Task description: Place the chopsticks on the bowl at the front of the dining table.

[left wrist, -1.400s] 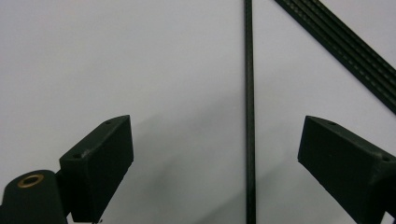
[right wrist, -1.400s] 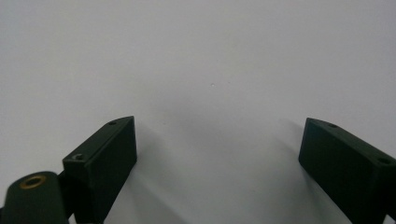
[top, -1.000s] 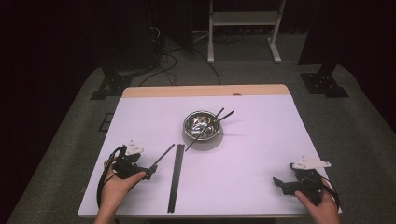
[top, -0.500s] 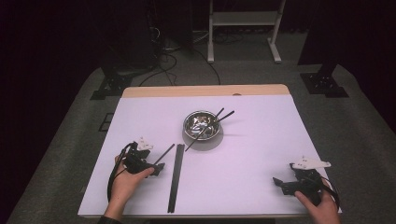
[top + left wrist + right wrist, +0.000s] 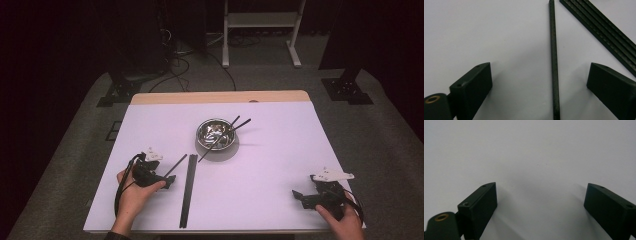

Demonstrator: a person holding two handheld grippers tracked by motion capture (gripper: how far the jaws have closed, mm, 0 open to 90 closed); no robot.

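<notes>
A single black chopstick lies slanted on the white table, and its near end runs between the jaws of my left gripper. In the left gripper view the chopstick sits between the two wide-apart jaws of the left gripper, nearer the right one and touching neither. Just right of it lies a row of several black chopsticks side by side, seen again as the black chopsticks. My right gripper rests open at the near right of the table, and the right gripper has only bare table between its jaws.
A metal bowl stands mid-table with two black chopsticks leaning out of it to the right. A wooden strip edges the far side of the table. Stand legs and cables are on the floor beyond.
My left gripper has slid right and forward, so the single chopstick's near end now lies between its open jaws. The right gripper has stayed put.
</notes>
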